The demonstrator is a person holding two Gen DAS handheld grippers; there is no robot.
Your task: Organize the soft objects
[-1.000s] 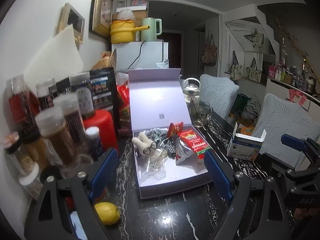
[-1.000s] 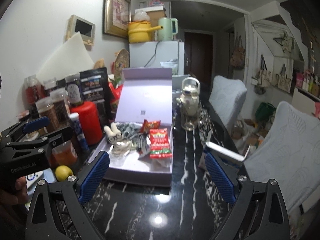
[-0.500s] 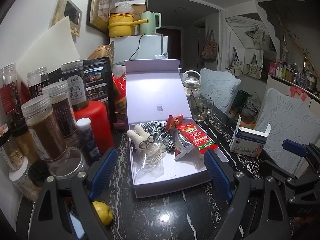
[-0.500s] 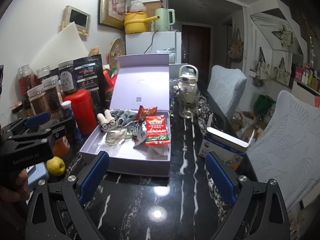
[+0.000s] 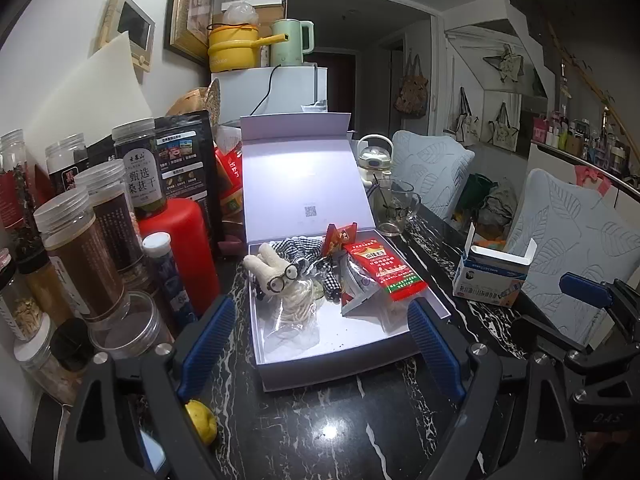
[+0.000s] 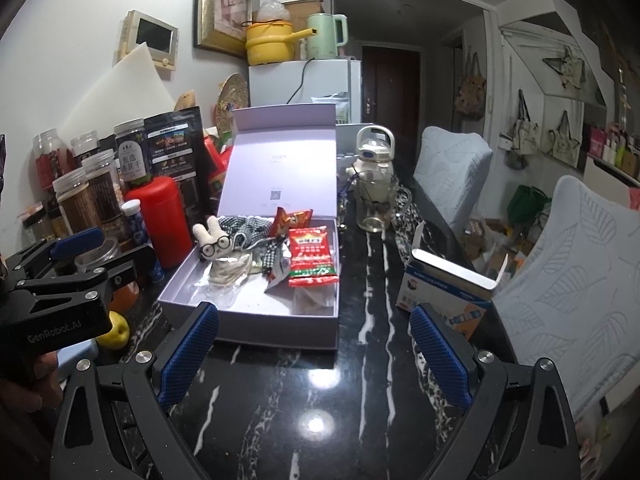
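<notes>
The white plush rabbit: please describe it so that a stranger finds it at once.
Find the open lilac box on the black marble table. In its back left corner lies the plush rabbit. Beside checked cloth and red snack packets, only it wears black round glasses.

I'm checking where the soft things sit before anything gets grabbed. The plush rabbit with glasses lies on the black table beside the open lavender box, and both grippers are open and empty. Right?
Not quite. The plush rabbit lies inside the open lavender box, near its left side, not on the black table. The left wrist view shows this. The left gripper and right gripper are open and empty.
</notes>
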